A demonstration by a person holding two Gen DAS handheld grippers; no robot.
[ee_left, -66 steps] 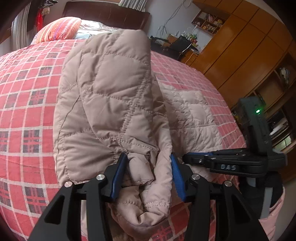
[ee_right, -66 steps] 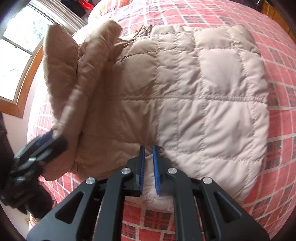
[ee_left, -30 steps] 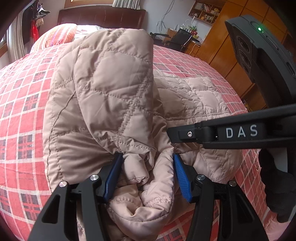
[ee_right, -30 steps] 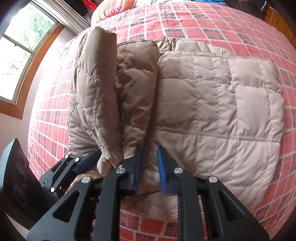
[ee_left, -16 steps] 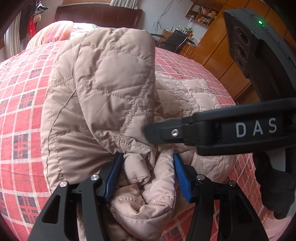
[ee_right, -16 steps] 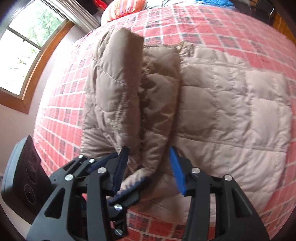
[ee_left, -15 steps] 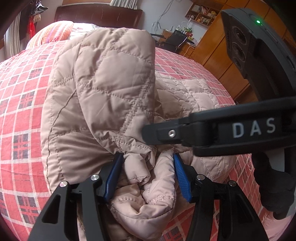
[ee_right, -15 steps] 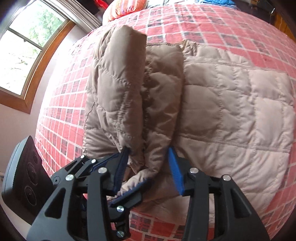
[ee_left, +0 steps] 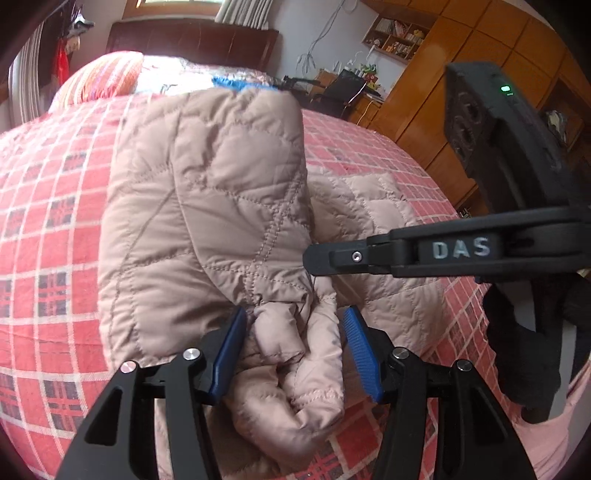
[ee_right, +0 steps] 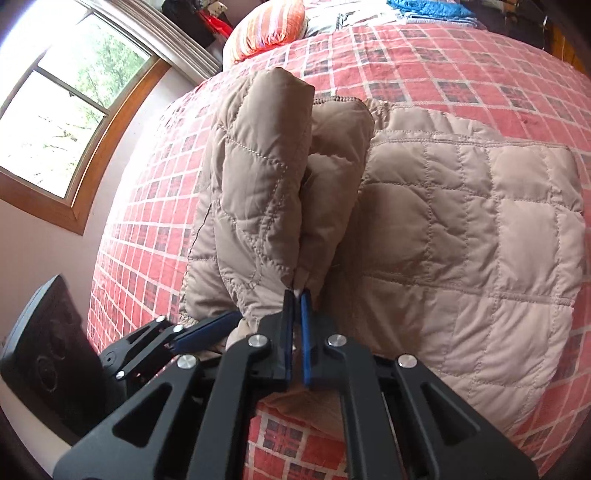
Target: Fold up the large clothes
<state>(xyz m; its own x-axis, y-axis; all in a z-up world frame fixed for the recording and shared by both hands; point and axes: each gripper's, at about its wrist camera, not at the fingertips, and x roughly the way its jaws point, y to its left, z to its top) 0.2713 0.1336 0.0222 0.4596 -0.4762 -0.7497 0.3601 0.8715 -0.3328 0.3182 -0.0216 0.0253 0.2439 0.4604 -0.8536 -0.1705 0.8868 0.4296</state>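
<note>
Nearest, the left tongs [ee_left: 291,350] stand apart around a bunched fold of the beige quilted jacket [ee_left: 207,221] — the blue pads [ee_left: 227,356] flank the fabric without pinching it. The right tongs [ee_right: 294,295] are clamped together on the edge of the raised fold. The jacket lies on the bed's red plaid bedspread [ee_right: 424,62] — part lifted, the rest flat. Beyond lie a striped pillow [ee_right: 266,27], a window [ee_right: 62,99] and wooden cabinets [ee_left: 461,74].
</note>
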